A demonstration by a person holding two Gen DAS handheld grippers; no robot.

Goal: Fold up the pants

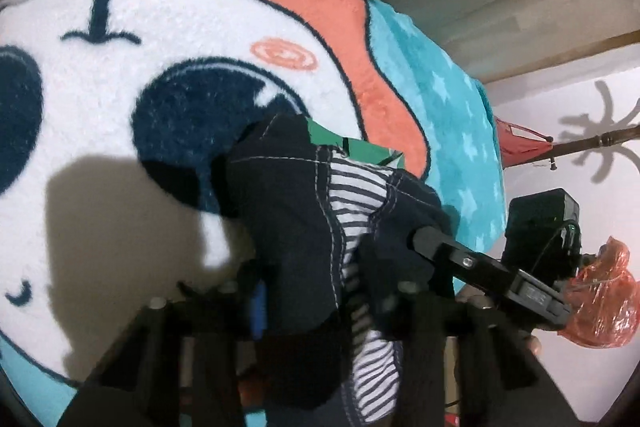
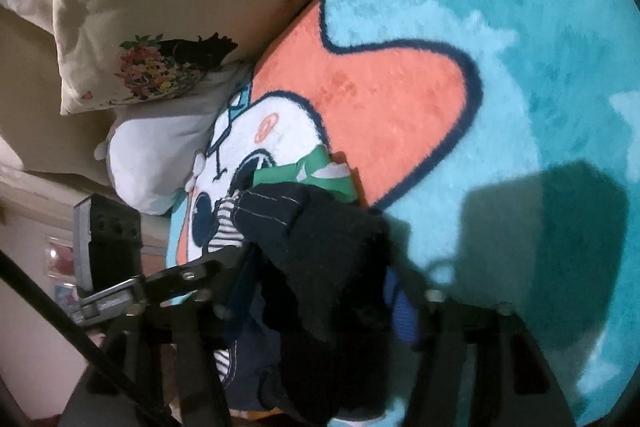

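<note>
- The pants [image 1: 288, 211], dark navy with pale stitching and a striped lining, hang bunched between the two claws above a plush blanket [image 1: 120, 99] printed with a cartoon face.
- In the left wrist view, the left claw [image 1: 320, 299] has dark cloth lying across the space between its fingers; whether the pads pinch it I cannot tell.
- The right claw [image 2: 320, 307] is likewise draped in dark fabric; its grip is hidden, so I cannot tell whether it is clenched.
- In the left view, the right claw's finger reaches in from the right and touches the pants.
- A green cloth [image 2: 316, 175] lies on the blanket just beyond the pants.
- A floral pillow [image 2: 160, 19] rests at the blanket's far edge.
</note>
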